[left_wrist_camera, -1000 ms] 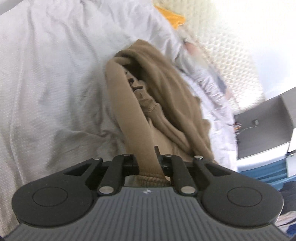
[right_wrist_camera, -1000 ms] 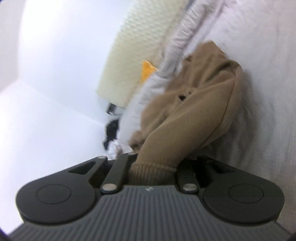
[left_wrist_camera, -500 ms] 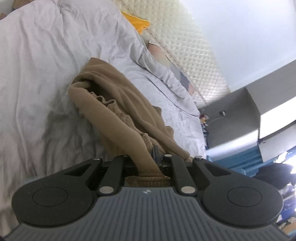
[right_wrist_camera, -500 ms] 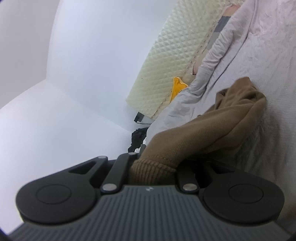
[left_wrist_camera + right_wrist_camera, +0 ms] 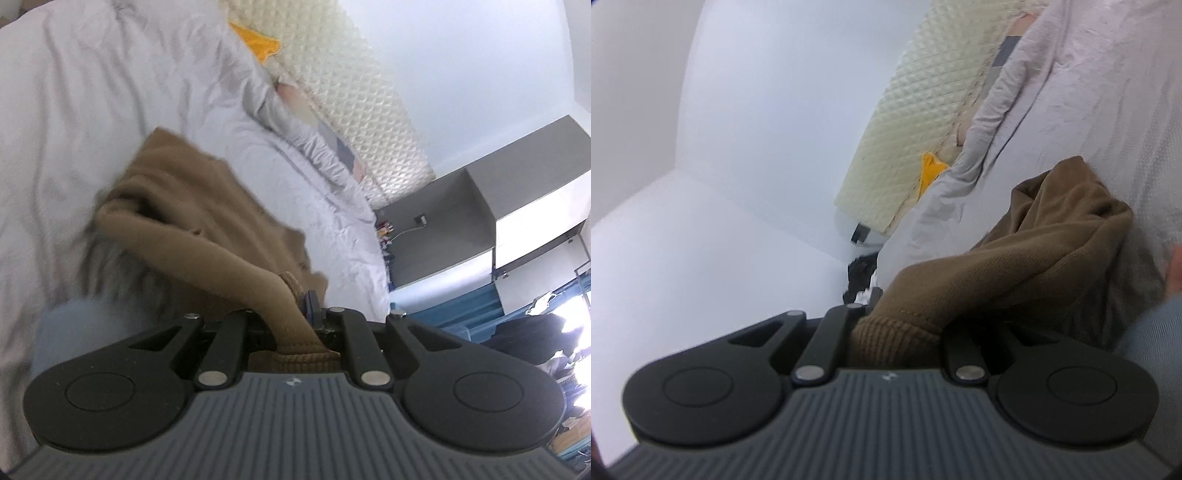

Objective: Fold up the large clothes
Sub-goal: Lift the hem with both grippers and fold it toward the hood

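Between the left gripper [image 5: 295,325]'s jaws, at 6 o'clock of the left view, sits a ribbed hem of the brown garment [image 5: 192,206]; the jaws are closed on it. From there the cloth runs up toward 10 o'clock in a twisted rope, and its far bulk still lies bunched on the bed [image 5: 92,92]. The risk I see is that the twist stays in: if the garment is laid down like this, the fold will set over a tangle. Only a thin band is pinched, so a hard tug against the bulk dragging on the sheet could pull the hem free.

At 6 o'clock of the right view, the right gripper [image 5: 897,332] likewise has its jaws clamped on a ribbed edge, with the garment [image 5: 1052,236] heaped toward 2 o'clock on the bed [image 5: 1108,92]. A sleeve [image 5: 1152,332] of the person crowds in at 3 o'clock; it could snag the cloth. Pulling the two grippers apart unevenly would skew the spread.
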Tool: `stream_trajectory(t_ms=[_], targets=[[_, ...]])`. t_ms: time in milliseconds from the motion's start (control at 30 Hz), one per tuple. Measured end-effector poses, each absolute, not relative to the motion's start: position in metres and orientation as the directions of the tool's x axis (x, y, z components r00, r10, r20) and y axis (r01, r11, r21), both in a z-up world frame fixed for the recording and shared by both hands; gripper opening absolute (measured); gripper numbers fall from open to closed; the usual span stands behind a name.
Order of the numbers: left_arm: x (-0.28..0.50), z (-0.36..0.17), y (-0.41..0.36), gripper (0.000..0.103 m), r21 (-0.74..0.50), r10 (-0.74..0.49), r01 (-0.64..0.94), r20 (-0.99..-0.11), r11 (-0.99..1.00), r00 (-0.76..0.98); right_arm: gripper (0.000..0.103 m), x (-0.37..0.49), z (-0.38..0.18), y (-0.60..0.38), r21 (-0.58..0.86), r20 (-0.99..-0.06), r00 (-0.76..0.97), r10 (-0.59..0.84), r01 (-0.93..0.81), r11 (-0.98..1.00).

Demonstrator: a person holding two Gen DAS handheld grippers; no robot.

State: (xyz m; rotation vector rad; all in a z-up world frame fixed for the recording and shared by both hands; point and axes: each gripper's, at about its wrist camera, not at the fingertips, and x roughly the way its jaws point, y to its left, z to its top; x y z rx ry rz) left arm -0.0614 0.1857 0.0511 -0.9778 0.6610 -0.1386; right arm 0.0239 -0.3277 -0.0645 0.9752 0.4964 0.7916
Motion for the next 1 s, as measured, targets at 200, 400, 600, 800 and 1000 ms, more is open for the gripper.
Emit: stream_trajectory(t_ms=[200, 400, 600, 800, 1000], targets=[[0.045, 0.065, 0.205, 0.019, -0.856, -0.392, -0.181, -0.397, 0.485, 0.830, 0.016, 0.119, -0.046, -0.311, 0.920, -0.038, 0.645, 0.764, -0.275, 0.278], [0.165, 0.031, 0.230, 0.020, -0.862, -0.348, -0.319, -0.461, 0.393, 0.817, 0.017, 0.217, -0.055, -0.282, 0.953, -0.173, 0.685, 0.708, -0.064, 0.295], [0.249, -0.027, 0.254, 0.021, -0.825, -0.320, -0.441, -0.549, 0.354, 0.772, 0.017, 0.291, -0.092, -0.252, 0.937, -0.299, 0.702, 0.646, 0.088, 0.338], [0.318, -0.084, 0.266, 0.021, -0.746, -0.292, -0.470, -0.635, 0.471, 0.715, 0.017, 0.358, -0.139, -0.228, 0.904, -0.391, 0.681, 0.619, 0.158, 0.397], [0.373, -0.140, 0.272, 0.021, -0.687, -0.290, -0.497, -0.697, 0.529, 0.655, 0.018, 0.403, -0.191, -0.216, 0.881, -0.452, 0.652, 0.609, 0.219, 0.420]])
